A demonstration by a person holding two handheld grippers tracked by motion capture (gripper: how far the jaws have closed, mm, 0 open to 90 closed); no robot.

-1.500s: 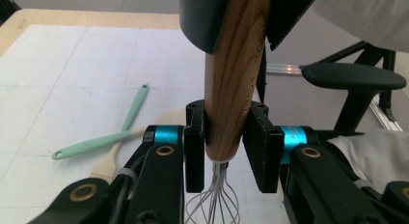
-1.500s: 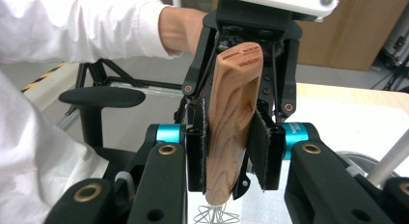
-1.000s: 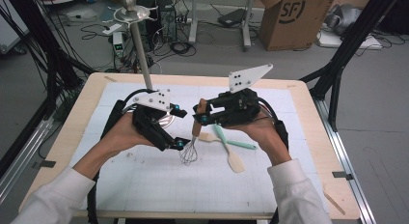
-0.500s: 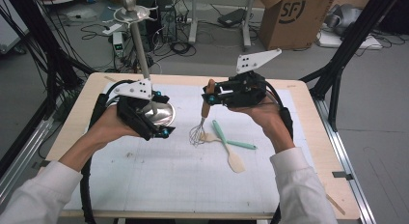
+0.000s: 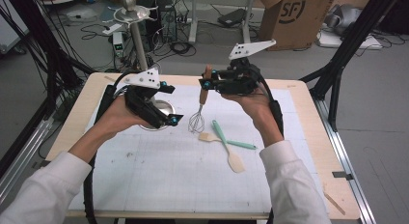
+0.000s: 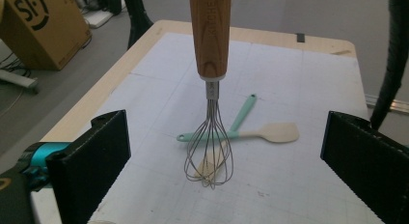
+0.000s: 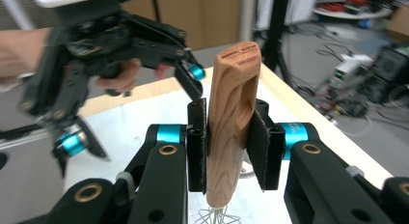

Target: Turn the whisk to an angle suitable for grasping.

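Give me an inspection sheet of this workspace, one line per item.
Surface: white gridded mat on a wooden table, lightly scuffed.
Job's things: whisk with wooden handle, hanging upright, wires just above the mat.
Clutter: teal spatula and wooden spatula lying crossed beside the whisk; a shiny metal bowl under the left gripper.
Grippers: right gripper jaws clamped on the whisk handle; left gripper jaws wide open, nothing between them, facing the whisk.
Cables: black cable trails from each gripper along the forearms; loose cables on the floor behind the table.
Surroundings: cardboard box, metal stand, dark frame poles.
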